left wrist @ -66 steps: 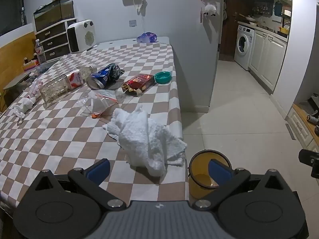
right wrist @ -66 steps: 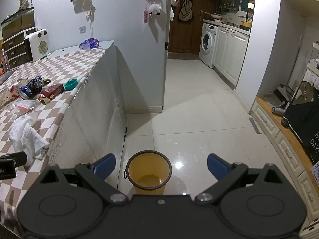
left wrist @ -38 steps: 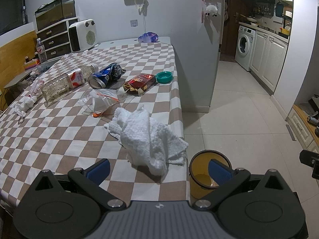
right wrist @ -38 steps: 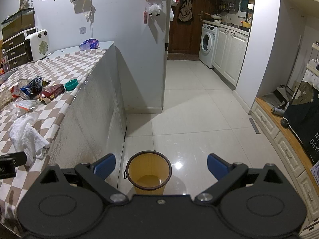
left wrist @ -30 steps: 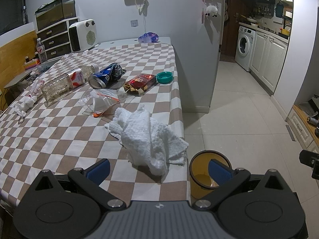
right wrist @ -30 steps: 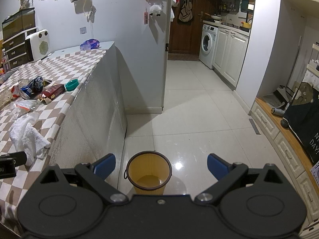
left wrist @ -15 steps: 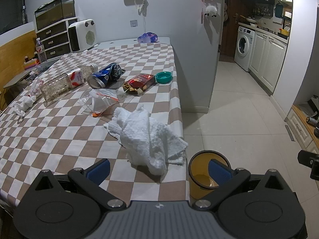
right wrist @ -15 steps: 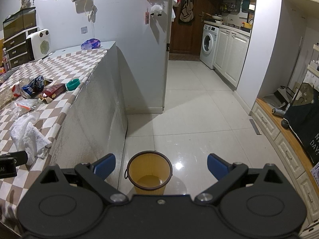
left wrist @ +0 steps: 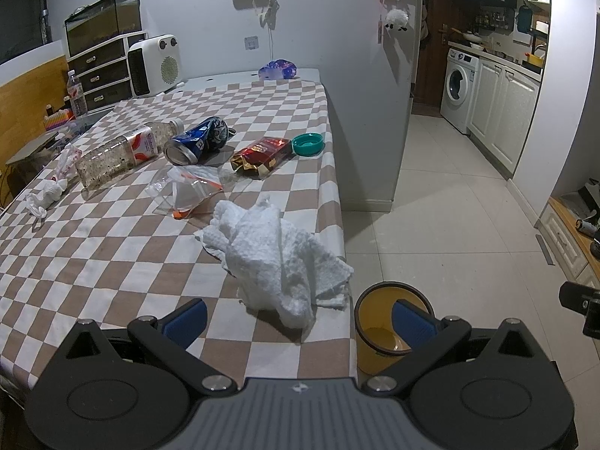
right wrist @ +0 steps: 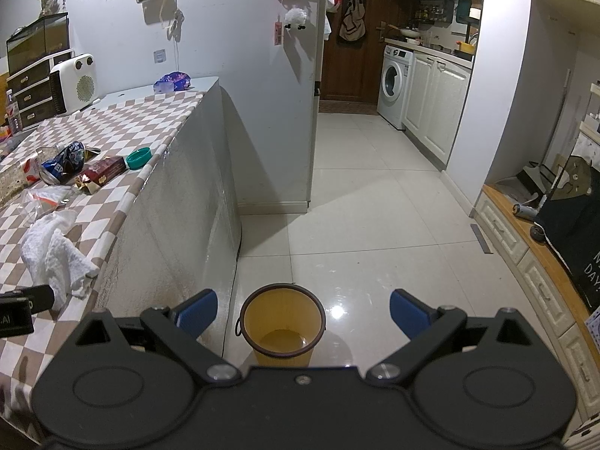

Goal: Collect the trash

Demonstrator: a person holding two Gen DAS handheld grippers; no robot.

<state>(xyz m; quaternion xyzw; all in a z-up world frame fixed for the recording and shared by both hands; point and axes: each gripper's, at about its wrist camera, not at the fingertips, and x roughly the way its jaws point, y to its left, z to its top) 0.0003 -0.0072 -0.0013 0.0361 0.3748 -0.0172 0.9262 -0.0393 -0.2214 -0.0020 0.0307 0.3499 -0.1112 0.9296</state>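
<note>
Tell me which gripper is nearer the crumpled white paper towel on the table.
Left. The left gripper is open right in front of the paper towel at the table edge. The right gripper hangs open off the table's side, above the yellow bin on the floor.

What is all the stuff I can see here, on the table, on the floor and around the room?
Paper towel: 1, white, crumpled, near table edge.
Plastic bag: 1, clear, behind the towel.
Snack wrapper: 1, red, mid-table.
Lid: 1, teal, by the wrapper.
Can: 1, blue, crushed, on its side.
Bottle: 1, clear, lying down.
Tissue: 1, white, far left.
Table: 1, brown-and-white checked cloth.
Bucket: 1, yellow, on the floor beside the table.
Heater: 1, white, far end.
Washing machine: 1, white, kitchen.
Left gripper: open, over the table edge.
Right gripper: open, above the bucket.
</note>
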